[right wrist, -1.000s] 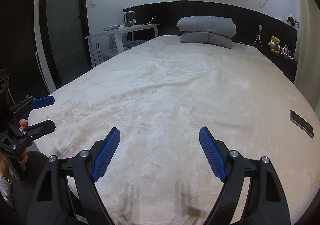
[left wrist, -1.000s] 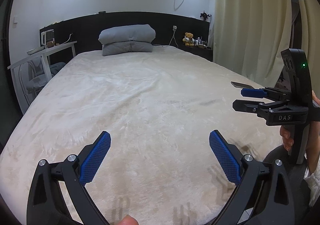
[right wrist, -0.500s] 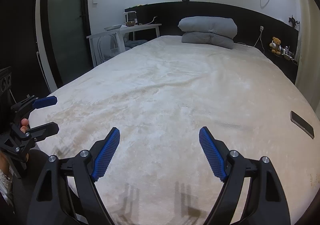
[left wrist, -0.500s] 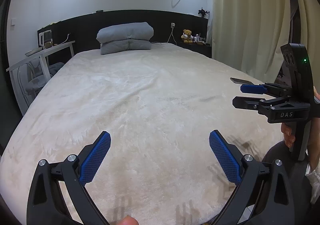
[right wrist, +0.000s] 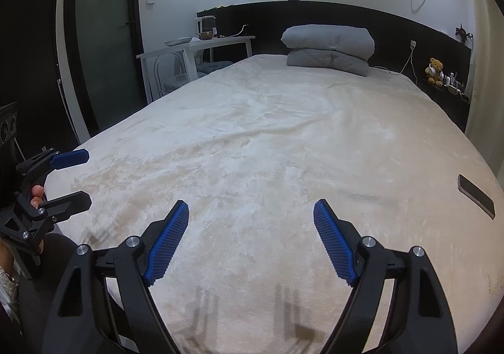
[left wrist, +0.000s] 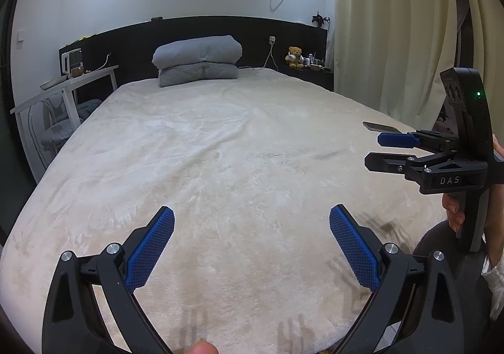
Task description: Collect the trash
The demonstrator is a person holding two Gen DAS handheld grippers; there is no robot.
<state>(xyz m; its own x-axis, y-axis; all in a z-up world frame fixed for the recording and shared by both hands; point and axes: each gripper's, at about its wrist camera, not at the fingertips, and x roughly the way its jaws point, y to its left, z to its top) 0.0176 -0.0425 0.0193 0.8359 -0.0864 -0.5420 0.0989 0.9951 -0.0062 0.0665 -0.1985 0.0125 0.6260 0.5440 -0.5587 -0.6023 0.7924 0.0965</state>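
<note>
No piece of trash shows in either view. My left gripper (left wrist: 252, 221) hangs open over the foot of a wide bed with a cream plush blanket (left wrist: 226, 146), nothing between its blue pads. My right gripper (right wrist: 251, 216) stands open beside it, also empty, over the same end of the bed. Each gripper shows in the other's view: the right gripper (left wrist: 378, 149) at the right edge, the left gripper (right wrist: 80, 177) at the left edge, both with jaws apart.
A dark phone (right wrist: 475, 196) lies flat near the bed's right edge. Folded grey bedding (left wrist: 198, 59) is stacked at the black headboard. A white side table (left wrist: 66, 86) stands left of the bed, and a cream curtain (left wrist: 390, 32) hangs on the right. A teddy bear (right wrist: 435, 71) sits on the ledge.
</note>
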